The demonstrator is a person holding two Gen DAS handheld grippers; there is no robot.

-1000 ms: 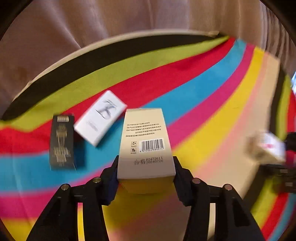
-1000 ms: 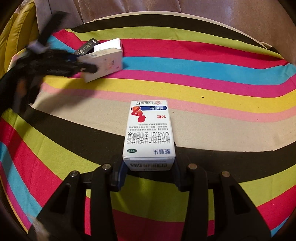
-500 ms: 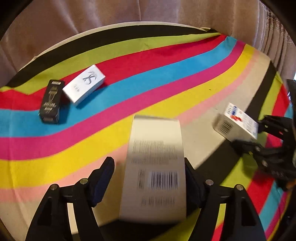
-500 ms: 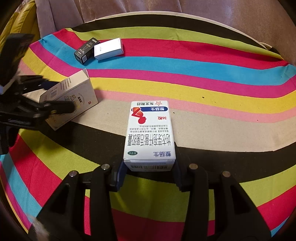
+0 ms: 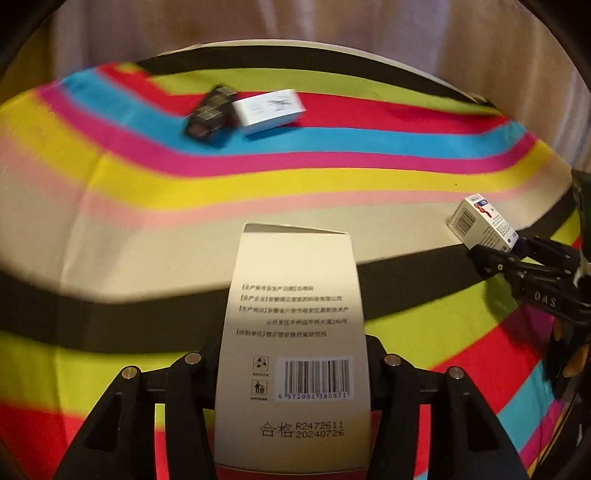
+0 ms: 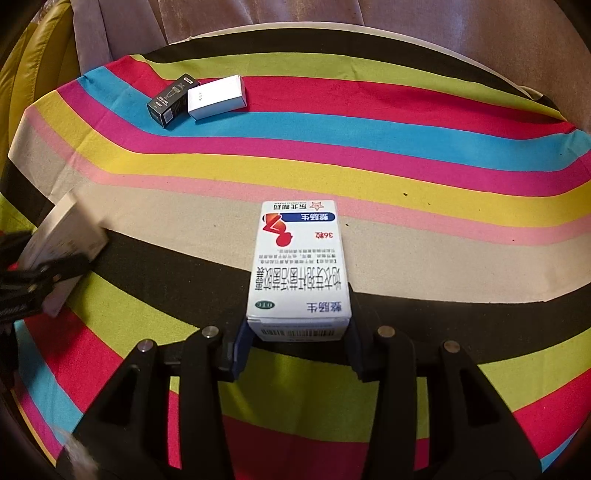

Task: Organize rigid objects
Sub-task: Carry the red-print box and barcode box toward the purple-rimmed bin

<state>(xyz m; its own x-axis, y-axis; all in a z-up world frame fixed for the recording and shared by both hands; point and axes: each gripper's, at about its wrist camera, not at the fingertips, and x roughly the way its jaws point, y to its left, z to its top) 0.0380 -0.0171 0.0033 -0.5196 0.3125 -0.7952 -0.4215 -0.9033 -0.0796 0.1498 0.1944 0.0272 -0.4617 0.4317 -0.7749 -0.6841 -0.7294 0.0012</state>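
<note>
My left gripper has a tall beige box with a barcode between its jaws. The jaws are closing, and the pads touch the box's sides. In the right wrist view this beige box sits at the far left edge over the black stripe. My right gripper is shut on a white medicine box with red and blue print, low over the beige and black stripes. A small black box and a white box lie touching at the far left of the cloth.
A striped cloth in many colours covers the round surface. Brown fabric hangs behind it. A yellow-green cushion lies past the far left edge. The black box and white box look blurred in the left wrist view.
My left gripper carried the beige box away from the black and white boxes toward the near side and rolled. Its jaws stood wider half a second ago, then narrowed. The right gripper stayed put.
</note>
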